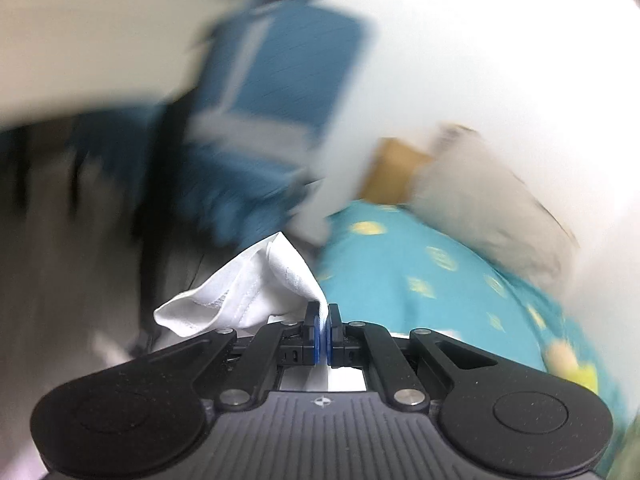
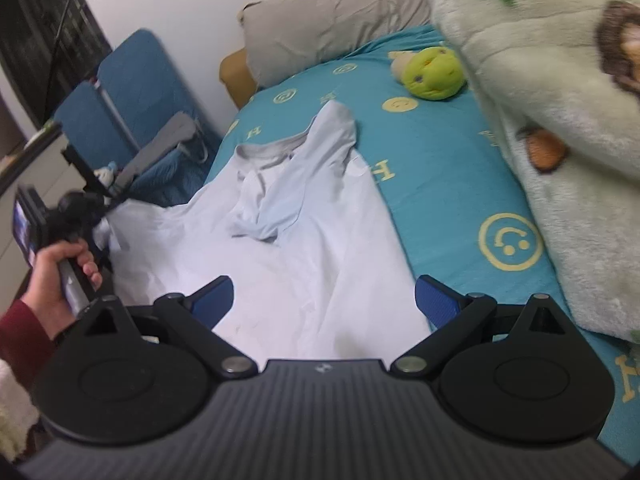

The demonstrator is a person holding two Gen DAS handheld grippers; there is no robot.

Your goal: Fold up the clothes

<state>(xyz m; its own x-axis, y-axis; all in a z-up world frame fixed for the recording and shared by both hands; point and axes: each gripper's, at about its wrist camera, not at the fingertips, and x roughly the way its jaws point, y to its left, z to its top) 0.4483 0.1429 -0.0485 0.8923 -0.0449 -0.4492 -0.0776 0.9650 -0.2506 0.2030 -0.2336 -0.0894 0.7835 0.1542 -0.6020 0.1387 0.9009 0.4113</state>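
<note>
Left gripper (image 1: 323, 322): jaws closed, blue pads pressed together, pinching a fold of white shirt (image 1: 248, 288). Held at the left edge of the bed by the left hand (image 2: 60, 276), fingers wrapped round the handle, red sleeve at the wrist. Right gripper (image 2: 324, 298): jaws spread wide, nothing between the pads, poised above the shirt.

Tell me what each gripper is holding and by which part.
The left gripper is shut on the white shirt, pinching an edge near a stitched hem. The right gripper is open, holding nothing.

A home bedroom: a bed (image 2: 440, 184) in smiley-print sheets, pillow (image 2: 332, 20) and plush toy (image 2: 434, 74) lying beyond the jaws.
</note>
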